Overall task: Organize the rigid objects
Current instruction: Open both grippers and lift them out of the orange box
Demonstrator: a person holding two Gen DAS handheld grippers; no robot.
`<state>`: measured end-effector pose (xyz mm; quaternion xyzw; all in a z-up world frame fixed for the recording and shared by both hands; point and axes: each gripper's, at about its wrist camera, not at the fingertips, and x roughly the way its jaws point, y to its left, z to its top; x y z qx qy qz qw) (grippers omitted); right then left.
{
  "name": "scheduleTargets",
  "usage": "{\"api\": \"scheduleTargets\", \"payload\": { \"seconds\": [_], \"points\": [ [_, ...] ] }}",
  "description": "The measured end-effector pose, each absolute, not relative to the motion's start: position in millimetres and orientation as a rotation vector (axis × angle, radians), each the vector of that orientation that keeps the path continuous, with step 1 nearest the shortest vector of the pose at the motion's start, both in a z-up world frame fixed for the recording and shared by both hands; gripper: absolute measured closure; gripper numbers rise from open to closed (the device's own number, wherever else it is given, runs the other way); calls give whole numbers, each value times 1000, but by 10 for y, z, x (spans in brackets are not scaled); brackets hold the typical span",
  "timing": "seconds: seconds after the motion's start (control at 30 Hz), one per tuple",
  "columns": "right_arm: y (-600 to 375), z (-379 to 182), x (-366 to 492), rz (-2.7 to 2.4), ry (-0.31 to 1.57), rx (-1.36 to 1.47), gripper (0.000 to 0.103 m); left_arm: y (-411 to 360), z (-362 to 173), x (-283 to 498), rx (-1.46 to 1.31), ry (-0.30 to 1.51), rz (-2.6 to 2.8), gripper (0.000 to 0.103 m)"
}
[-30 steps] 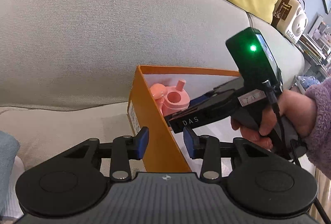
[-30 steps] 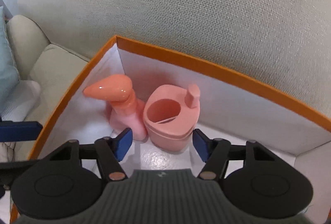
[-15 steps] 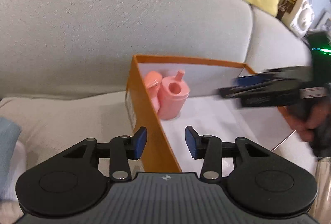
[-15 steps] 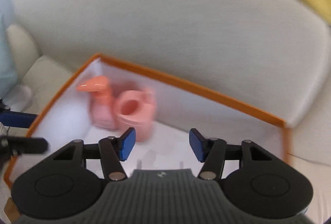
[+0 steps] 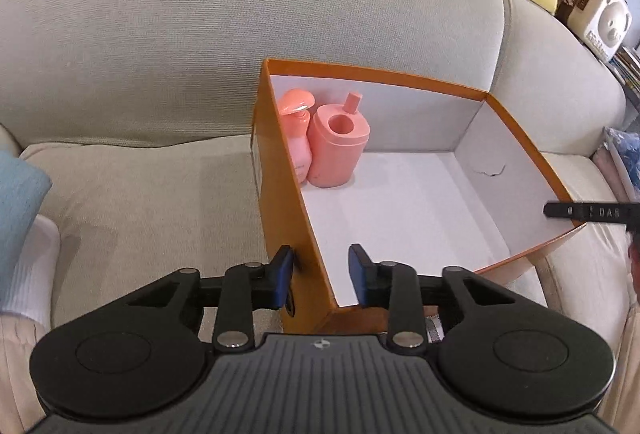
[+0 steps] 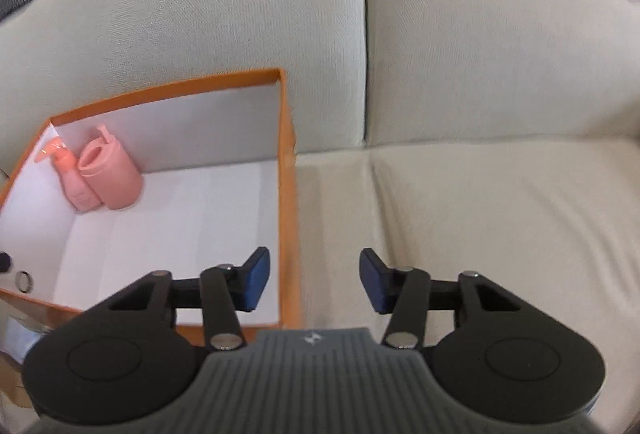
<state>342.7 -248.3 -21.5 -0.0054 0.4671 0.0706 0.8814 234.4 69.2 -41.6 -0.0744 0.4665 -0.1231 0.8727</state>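
We see an orange box [image 5: 276, 193] with a white inside sitting on a sofa [image 5: 200, 13], against the backrest. In its far left corner stand two pink things, touching each other: a pump bottle [image 5: 299, 137] against the left wall and a wider canister [image 5: 338, 145] with an open round top just to its right. The rest of the box floor is bare.

Our left claw [image 5: 320, 280] is open and holds nothing; its fingers straddle the box's near left wall, one outside, one inside. Our right claw [image 6: 314, 286] is open wider, also holding nothing, and hangs across the box's right wall, over the seat cushion [image 6: 480, 213]. A small ring-like object [image 6: 23, 280] lies near the box's front edge, though we cannot tell what it is.
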Motion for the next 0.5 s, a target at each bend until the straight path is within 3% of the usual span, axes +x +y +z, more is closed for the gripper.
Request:
{"api": "scheduleTargets", "payload": {
  "seconds": [0.07,0.13,0.5],
  "points": [
    [-2497,-271,3398,166,988,39,74,699,-423,2320,-169,972,-246,76],
    [-2590,-250,3361,182,990,95,85,703,-433,2310,-172,972,-229,79],
    [-2484,-357,3011,149,1005,66,94,725,-368,1911,-177,968,-186,79]
  ]
}}
